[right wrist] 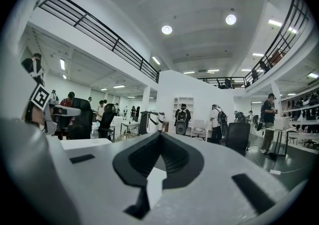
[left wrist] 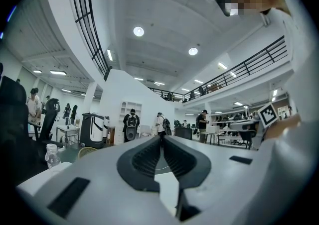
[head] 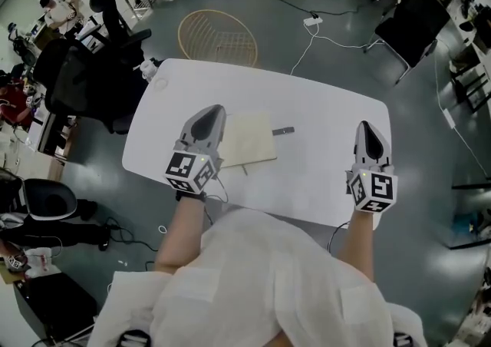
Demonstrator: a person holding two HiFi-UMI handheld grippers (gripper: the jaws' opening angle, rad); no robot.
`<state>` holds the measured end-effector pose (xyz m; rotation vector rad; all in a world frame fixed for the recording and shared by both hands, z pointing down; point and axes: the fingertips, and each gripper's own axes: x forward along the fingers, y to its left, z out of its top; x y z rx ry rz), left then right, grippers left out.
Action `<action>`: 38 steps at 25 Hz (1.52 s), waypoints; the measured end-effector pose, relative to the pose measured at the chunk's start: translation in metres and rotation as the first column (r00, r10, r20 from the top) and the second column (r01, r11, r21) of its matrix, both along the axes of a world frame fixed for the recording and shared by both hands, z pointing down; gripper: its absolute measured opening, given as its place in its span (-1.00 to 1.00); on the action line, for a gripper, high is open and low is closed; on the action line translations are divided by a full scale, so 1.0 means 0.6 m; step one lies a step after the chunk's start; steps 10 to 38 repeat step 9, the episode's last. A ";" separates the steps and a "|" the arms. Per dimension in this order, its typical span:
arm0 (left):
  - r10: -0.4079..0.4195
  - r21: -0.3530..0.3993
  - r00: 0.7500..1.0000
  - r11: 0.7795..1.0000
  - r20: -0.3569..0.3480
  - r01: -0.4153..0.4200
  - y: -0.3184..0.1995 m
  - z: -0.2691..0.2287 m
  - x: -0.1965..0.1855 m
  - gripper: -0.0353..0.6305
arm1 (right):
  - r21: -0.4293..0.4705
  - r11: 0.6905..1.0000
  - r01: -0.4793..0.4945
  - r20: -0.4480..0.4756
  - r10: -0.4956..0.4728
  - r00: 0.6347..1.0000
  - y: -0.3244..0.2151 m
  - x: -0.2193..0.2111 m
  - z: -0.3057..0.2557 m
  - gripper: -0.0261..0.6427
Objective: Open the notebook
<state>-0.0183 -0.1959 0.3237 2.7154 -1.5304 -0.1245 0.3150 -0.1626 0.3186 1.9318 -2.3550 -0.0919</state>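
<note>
A closed cream notebook point(head: 247, 140) lies on the white table point(head: 322, 107), left of the middle. My left gripper point(head: 214, 110) hovers just beside the notebook's left edge, its jaws shut with nothing between them. My right gripper point(head: 364, 126) hangs over the table's right side, well clear of the notebook, and is also shut and empty. Both gripper views look level across the room. In them the left gripper point(left wrist: 161, 138) and the right gripper point(right wrist: 159, 135) show jaws meeting at the tip, and the notebook is out of sight.
A small grey pen-like object point(head: 282, 131) lies just right of the notebook. A clear bottle point(head: 148, 69) stands by the table's far left corner. Black office chairs point(head: 84, 77) crowd the left, and a round wire basket point(head: 217, 37) and cables lie on the floor beyond.
</note>
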 end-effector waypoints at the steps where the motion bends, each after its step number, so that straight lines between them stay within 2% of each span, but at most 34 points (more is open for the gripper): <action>1: -0.001 -0.001 1.000 1.000 -0.001 0.001 0.001 0.002 0.000 -0.83 | 0.000 1.000 0.002 -0.002 -0.002 1.000 0.000 -0.001 0.001 -0.92; 38: -0.005 -0.012 1.000 1.000 -0.001 0.005 0.009 0.013 -0.003 -0.83 | -0.008 1.000 0.010 -0.008 -0.011 1.000 0.008 -0.007 0.009 -0.92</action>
